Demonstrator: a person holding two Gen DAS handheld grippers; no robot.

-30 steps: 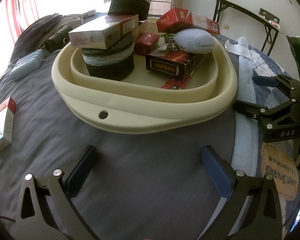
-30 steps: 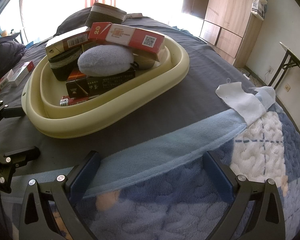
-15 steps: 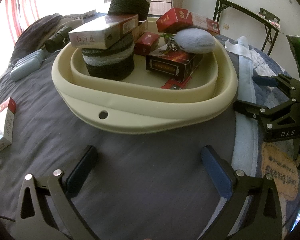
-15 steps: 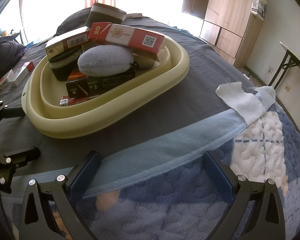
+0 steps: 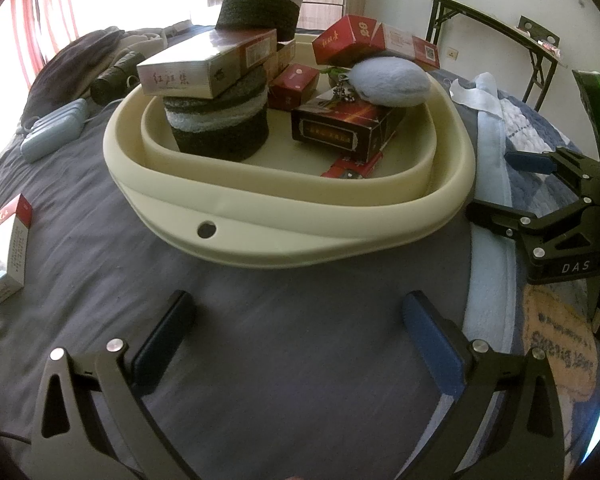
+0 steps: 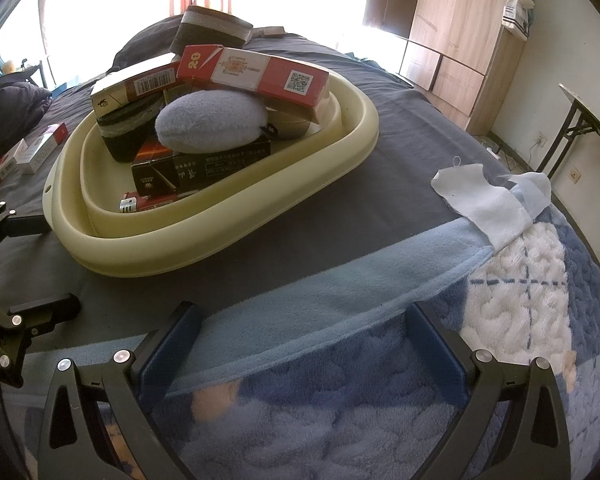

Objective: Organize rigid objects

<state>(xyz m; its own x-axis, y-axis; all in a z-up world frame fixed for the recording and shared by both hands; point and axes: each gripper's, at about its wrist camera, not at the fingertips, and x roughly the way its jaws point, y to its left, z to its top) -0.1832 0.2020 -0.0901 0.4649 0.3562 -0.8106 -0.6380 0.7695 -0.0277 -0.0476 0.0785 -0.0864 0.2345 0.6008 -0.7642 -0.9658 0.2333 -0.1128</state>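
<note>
Left gripper (image 5: 296,314): my jaws released, holding nothing, low over the dark sheet in front of the basin (image 5: 260,236).
Right gripper (image 6: 300,326): released too, empty, over the blue blanket (image 6: 380,420), clear of the rim.
Basin load: cartons, a dark box (image 5: 342,126) and a blue pouch (image 5: 392,82) are stacked inside, presumably gathered for sorting.
Stray: a red-and-white pack (image 5: 8,250) lies well apart on the sheet; likely the next pick.
Far edge: more packs (image 6: 32,150), count unclear.

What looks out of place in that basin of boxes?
The soft blue pouch lies among rigid boxes, atop the black box. Outside the cream basin, a red-and-white box lies alone on the grey sheet.
</note>
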